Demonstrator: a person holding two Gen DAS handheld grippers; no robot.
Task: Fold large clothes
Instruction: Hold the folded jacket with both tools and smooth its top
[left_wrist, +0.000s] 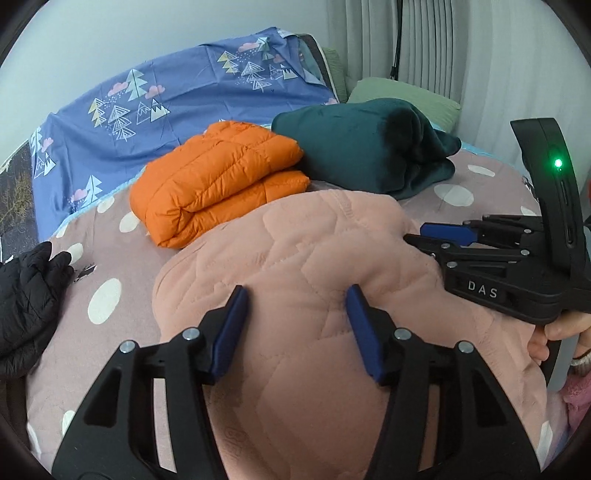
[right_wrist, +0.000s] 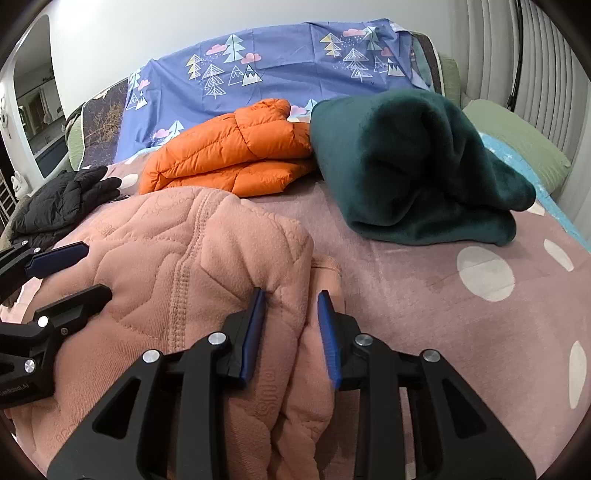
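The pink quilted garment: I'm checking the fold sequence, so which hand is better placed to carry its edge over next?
Probably the right. The right gripper already has a bunched edge of the pink quilted garment between its fingers. The left gripper hovers over the flat middle, gripping nothing.

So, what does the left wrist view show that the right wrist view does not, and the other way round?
Only the left wrist view shows the green light on the right tool and the fingers of the person's hand holding it.

Only the right wrist view shows the doorway into another room, and a fold of the pink garment between the right claw's pads.

Both show the pink garment, the orange jacket, the dark green blanket, the black jacket, the blue tree-print sheet and both claws.
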